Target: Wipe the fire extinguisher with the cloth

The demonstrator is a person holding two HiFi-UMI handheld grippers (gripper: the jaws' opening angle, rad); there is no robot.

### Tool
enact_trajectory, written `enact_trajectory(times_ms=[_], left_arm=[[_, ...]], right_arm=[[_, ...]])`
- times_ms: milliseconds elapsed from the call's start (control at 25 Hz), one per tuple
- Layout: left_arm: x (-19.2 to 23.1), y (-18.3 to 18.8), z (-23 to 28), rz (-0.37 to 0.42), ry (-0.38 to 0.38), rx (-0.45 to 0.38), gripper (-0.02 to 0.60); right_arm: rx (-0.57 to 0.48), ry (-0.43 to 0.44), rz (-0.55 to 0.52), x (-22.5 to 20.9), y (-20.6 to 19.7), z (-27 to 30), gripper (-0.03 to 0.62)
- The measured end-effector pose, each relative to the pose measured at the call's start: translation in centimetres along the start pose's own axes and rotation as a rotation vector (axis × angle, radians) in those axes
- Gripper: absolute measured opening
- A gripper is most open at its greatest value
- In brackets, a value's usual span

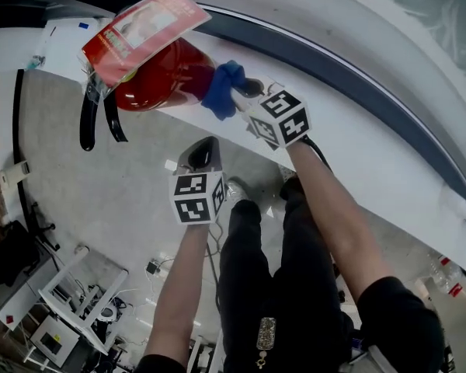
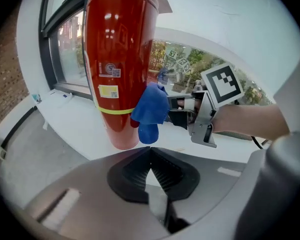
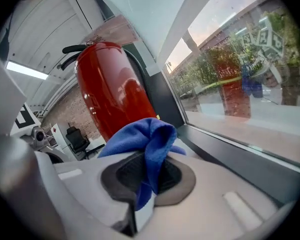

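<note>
Against the fire extinguisher [image 1: 167, 76], the right gripper [image 1: 245, 90] grasps the cloth [image 1: 221, 90], wiping seemingly barely begun; left gripper [image 1: 203, 151] clenched, empty.

White window ledge [image 1: 377, 142], grey floor [image 1: 101, 200], brick wall [image 2: 10, 76]

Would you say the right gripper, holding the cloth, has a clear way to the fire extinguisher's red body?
Probably yes: the cloth in the right gripper is beside the fire extinguisher, nothing shows between them, and the left gripper sits lower.

Bright daylight through window [image 2: 65, 49]; glare streaks on fire extinguisher [image 2: 117, 59]; fisheye edges dark, bent, soft.
</note>
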State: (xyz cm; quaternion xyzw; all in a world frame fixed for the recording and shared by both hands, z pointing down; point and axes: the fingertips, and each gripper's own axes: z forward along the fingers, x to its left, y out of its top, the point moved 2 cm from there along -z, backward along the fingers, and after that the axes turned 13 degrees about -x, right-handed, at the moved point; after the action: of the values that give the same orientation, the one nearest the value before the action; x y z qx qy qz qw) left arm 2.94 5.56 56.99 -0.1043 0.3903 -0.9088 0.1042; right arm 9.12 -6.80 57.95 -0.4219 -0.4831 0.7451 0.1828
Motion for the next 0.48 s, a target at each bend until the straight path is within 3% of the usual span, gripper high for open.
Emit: enact_trajectory(times_ms=[200,480], left_arm=[[-1.1,1.3,1.9,-0.012,0.008,-0.009,0.008],[-1.7,1.6,2.8,-0.011,0.034,-0.003,0.008]], right_arm=[[0.021,0.026,0.027,-3.3,0.9,1.9,0.026],[0.009,0.036,0.164,-6.2,2.0,5.8,0.026]])
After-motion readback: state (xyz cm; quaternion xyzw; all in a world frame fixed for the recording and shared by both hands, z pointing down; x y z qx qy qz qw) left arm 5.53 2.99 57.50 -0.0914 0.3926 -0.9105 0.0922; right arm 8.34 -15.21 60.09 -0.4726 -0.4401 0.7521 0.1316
